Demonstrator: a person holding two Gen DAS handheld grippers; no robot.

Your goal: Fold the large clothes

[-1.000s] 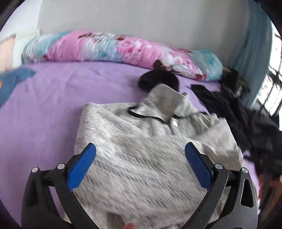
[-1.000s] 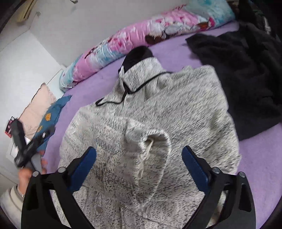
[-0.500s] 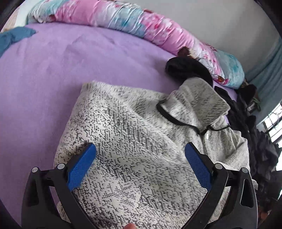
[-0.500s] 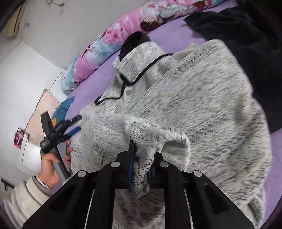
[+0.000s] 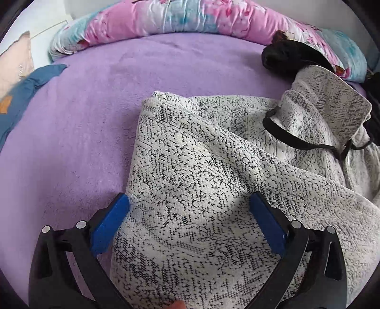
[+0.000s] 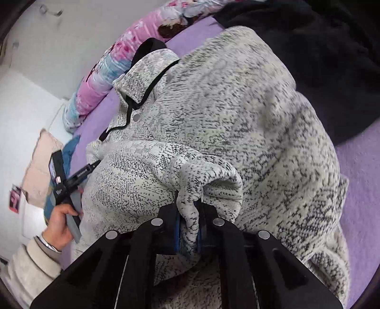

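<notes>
Garment: grey-and-white speckled fleece jacket [image 5: 213, 180] lies spread on the bed's purple blanket [image 5: 78, 133], collar toward the far side, black trim along the collar and front opening.
Cuff: a sleeve cuff [image 6: 204, 180] is bunched and drawn across the jacket's body, standing up as a raised fold.
Right gripper [image 6: 188, 223]: jaws clenched on the sleeve cuff; fabric pinched between the blue pads, a strip of it hanging down between them.
Left gripper [image 5: 190, 223]: jaws released and spread wide, low over the jacket's near-left part; left pad at the jacket's edge, right pad over the fabric. Contact with the cloth cannot be told.
Left hand [image 6: 59, 221]: seen from the right wrist view, wrapped round the left tool's grey handle at the jacket's left side; cream sleeve and a thin bracelet at the wrist.
Surroundings: long pink-and-blue floral bolster [image 5: 190, 16] along the far edge of the bed; black clothing [image 6: 332, 59] heaped to the jacket's right, touching it; a small black item [image 5: 285, 59] just behind the collar; blue cloth [image 5: 23, 95] and a peach pillow [image 6: 40, 171] at the left.
</notes>
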